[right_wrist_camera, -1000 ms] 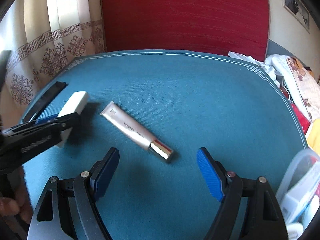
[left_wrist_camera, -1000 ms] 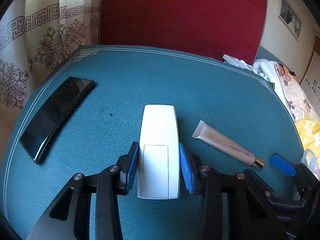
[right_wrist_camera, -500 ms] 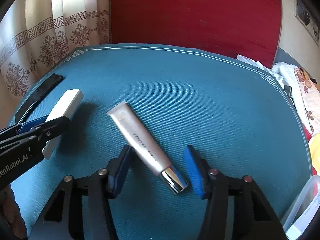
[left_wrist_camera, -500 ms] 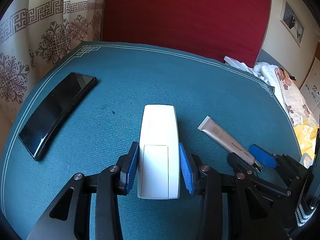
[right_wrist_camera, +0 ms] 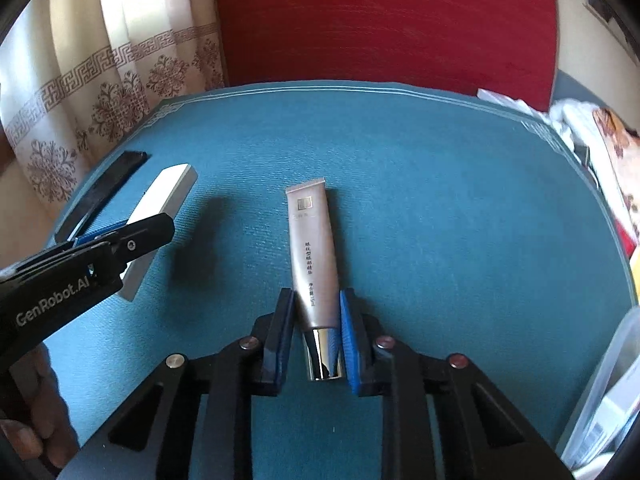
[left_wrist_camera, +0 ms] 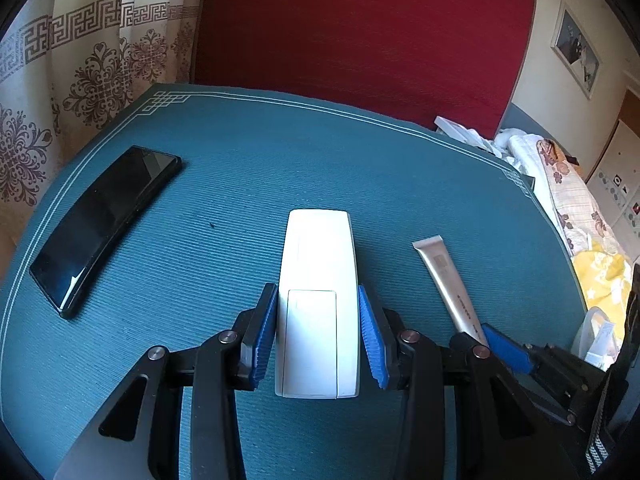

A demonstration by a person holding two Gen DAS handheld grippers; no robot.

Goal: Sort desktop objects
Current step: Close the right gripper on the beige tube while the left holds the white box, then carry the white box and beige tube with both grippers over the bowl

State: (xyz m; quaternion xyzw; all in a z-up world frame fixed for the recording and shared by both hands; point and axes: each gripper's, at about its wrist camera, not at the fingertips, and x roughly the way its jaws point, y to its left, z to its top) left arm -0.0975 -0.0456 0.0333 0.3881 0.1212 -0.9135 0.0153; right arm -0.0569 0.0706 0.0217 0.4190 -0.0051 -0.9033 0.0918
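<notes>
Clear plastic bin [right_wrist_camera: 608, 392], cut off far right, contents unreadable; left claw [left_wrist_camera: 318, 336] grips white remote [left_wrist_camera: 318, 304], right claw [right_wrist_camera: 316, 338] just closed on tube [right_wrist_camera: 314, 256].

Home bedrm: patterned curtains [left_wrist_camera: 80, 72], bedding [left_wrist_camera: 568, 196] (framed pic [left_wrist_camera: 576, 50]).

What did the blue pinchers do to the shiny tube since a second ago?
The right hand-held gripper came up around the tube; its jaws have just been closing and now pinch it near the silver cap. The left hand-held gripper stays clamped on the white remote, and the black phone lies where it was.
</notes>
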